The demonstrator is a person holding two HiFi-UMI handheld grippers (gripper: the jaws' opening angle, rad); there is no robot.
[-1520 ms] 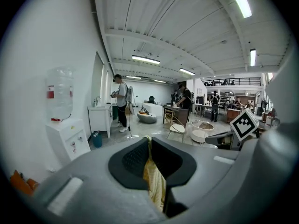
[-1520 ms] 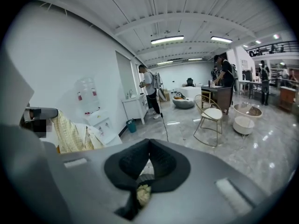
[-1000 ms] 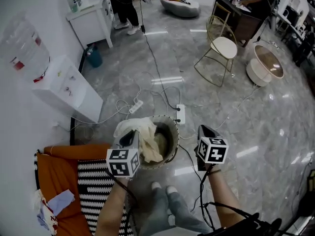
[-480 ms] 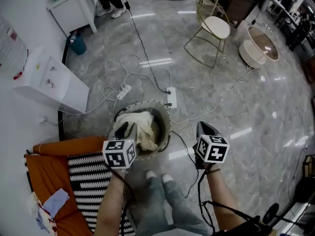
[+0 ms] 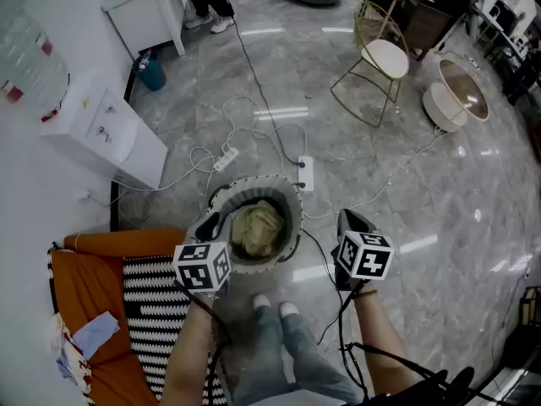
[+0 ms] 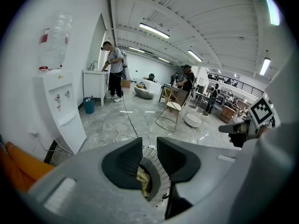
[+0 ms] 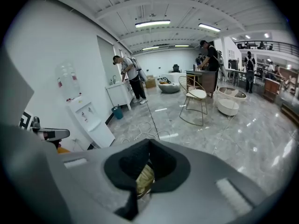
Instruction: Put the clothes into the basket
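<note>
While both handheld grippers hover low over the grey marble floor (image 5: 406, 184), the crumpled cream-yellow clothes (image 5: 258, 227) lie bunched inside the round woven grey-and-white basket (image 5: 293, 203), below its rim. The basket stands on the floor just beyond the person's feet, beside the end of an orange sofa (image 5: 84, 282) draped with a black-and-white striped throw (image 5: 156, 311). The left gripper (image 5: 210, 224) sits at the basket's left rim. Its dark fingers (image 6: 124, 164) have just swung open and eased back a little. They now stand spread with nothing pinched, only the basket rim and cloth showing through the gap. The right gripper (image 5: 348, 221) hangs apart from the basket on its right side, its fingers (image 7: 163, 164) pressed together at the tips and empty. A white power strip (image 5: 306, 174) lies near the basket's far side, amid loose white cables. A white water dispenser (image 5: 106, 134) stands against the wall.
</note>
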